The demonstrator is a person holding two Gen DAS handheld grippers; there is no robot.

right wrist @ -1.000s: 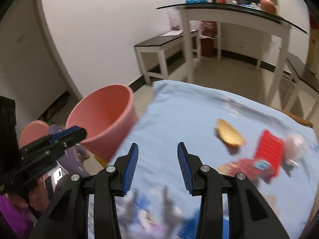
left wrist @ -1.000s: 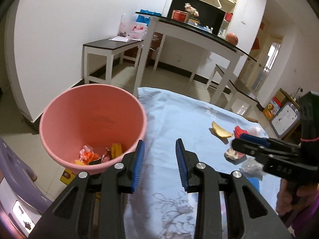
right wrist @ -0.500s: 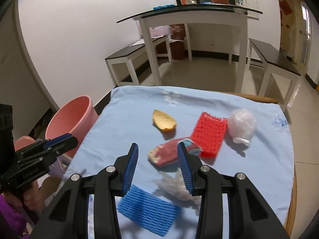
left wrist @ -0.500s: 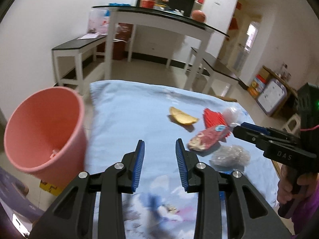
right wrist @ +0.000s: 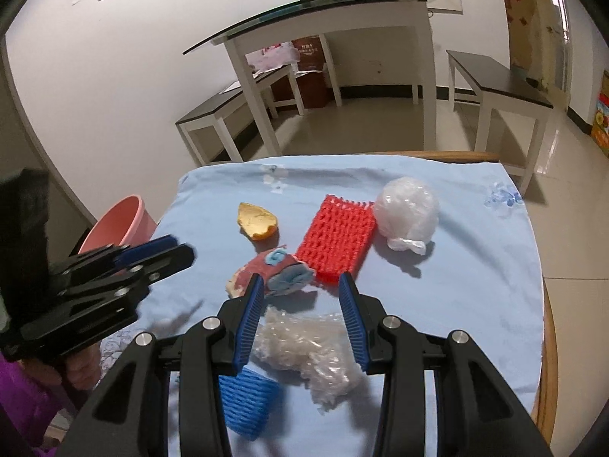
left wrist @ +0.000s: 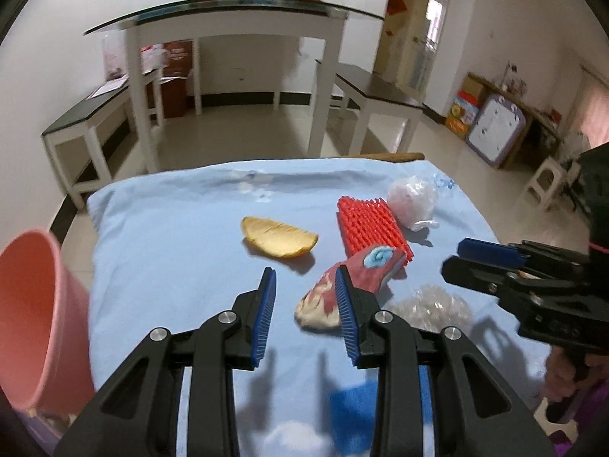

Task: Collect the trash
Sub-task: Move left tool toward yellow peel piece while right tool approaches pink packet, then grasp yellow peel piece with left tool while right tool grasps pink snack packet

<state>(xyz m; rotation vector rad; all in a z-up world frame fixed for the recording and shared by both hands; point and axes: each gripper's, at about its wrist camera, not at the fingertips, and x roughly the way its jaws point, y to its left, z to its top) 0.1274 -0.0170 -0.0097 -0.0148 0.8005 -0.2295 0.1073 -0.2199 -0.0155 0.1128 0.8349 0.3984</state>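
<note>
We swing away from the pink bucket (left wrist: 36,316): a second ago it filled the left view, and now it sits at the left edge, beside the table (left wrist: 160,243) with its pale blue cloth. The trash has come into full view.

Both claws tilt down toward the table. The left claw (left wrist: 304,289) hangs open and empty, its ribbed blue pads (left wrist: 264,316) apart, the right-hand one in front of the crumpled red wrapper (left wrist: 354,285). The right claw (right wrist: 298,293) is open too, holding nothing, poised above the crinkled clear plastic (right wrist: 304,350); we cannot tell whether it touches it. A hand (left wrist: 567,377) grips the right tool's handle.

On the cloth we see a curved yellow peel (left wrist: 279,237), pale inside, lying well apart from the rest. The red foam net (right wrist: 337,238) is a flat ribbed rectangle, with the wrapper lapping its near corner. Just beside its far edge rests a knotted ball of clear bag (right wrist: 405,215). Nearest us lies a blue foam net (right wrist: 245,400), partly hidden by the right claw's arm.
</note>
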